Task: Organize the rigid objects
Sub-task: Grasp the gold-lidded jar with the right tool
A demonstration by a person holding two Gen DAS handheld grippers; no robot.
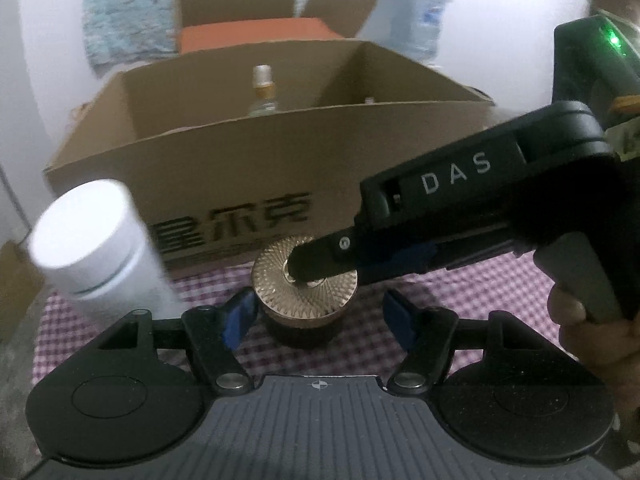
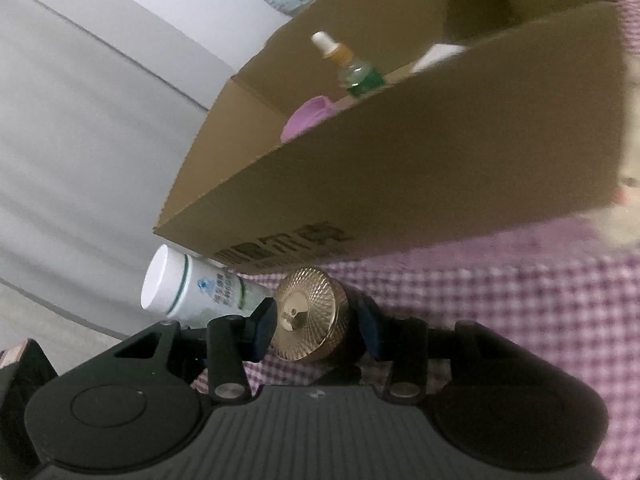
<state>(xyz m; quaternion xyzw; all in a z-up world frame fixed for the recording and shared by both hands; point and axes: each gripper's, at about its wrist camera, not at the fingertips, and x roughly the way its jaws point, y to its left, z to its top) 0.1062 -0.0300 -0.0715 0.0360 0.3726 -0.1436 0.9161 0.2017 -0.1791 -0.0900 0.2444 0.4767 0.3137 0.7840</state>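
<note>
A dark jar with a ribbed gold lid [image 1: 280,284] [image 2: 308,312] stands on the checkered cloth just in front of the cardboard box [image 1: 280,160] [image 2: 400,180]. My right gripper [image 2: 316,328] is shut on the jar, one blue pad at each side. In the left wrist view the right gripper [image 1: 316,268] reaches in from the right over the lid. My left gripper [image 1: 320,320] is open. The jar is between its pads, with a gap at the right pad. A white bottle [image 1: 92,240] [image 2: 192,292] stands left of the jar, outside both grippers.
The open box holds a dropper bottle [image 1: 264,92] [image 2: 348,64], a pink object [image 2: 308,116] and a white item [image 2: 436,56]. A purple checkered cloth [image 1: 480,292] [image 2: 520,300] covers the table. A hand [image 1: 592,332] holds the right gripper's handle. A large water bottle [image 1: 412,20] stands behind the box.
</note>
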